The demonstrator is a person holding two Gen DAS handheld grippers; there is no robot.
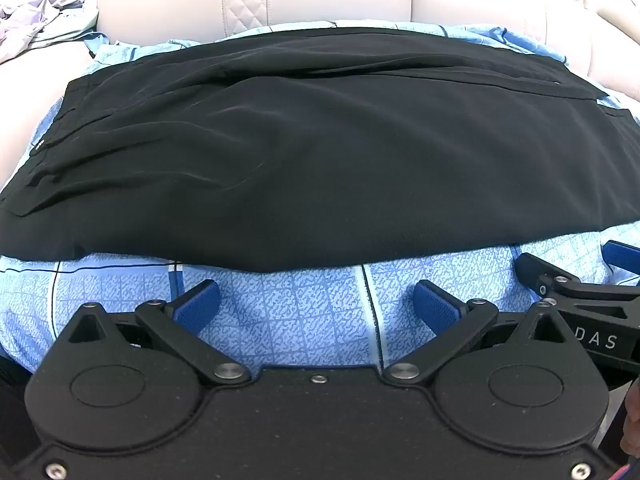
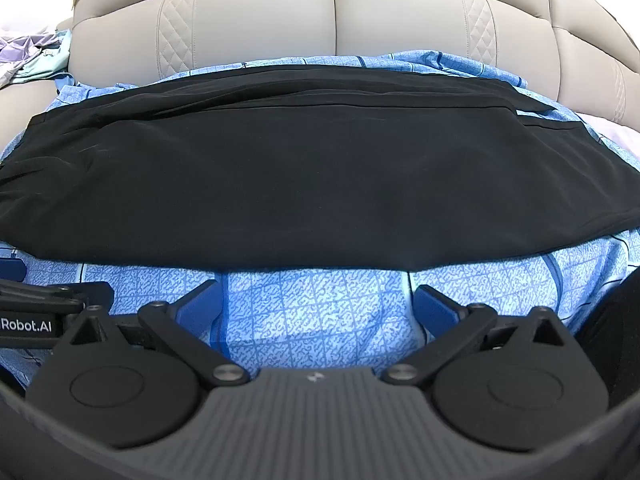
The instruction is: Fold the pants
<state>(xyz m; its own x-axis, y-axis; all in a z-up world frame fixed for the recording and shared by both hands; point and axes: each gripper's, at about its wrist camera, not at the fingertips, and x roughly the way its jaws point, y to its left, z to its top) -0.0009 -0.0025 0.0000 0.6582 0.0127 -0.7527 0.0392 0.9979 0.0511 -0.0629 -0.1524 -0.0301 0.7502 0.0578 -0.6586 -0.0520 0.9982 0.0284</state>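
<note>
Black pants [image 1: 320, 152] lie spread flat across a blue checked sheet [image 1: 304, 304], legs stacked lengthwise from left to right; the same pants [image 2: 312, 176] fill the right wrist view. My left gripper [image 1: 318, 300] hovers just short of the pants' near edge, jaws wide apart with only sheet between the blue pads [image 1: 200, 300]. My right gripper [image 2: 318, 300] stands open the same way over the sheet [image 2: 320, 308], close beside the left one, whose body [image 2: 36, 312] shows at its left. Part of the right gripper [image 1: 576, 280] shows at the right of the left wrist view. Neither touches the pants.
A beige leather sofa backrest [image 2: 332, 16] rises behind the sheet. A heap of pale clothes [image 1: 44, 16] lies at the far left on the seat. A person's fingertip [image 1: 634, 428] shows at the right edge of the left wrist view.
</note>
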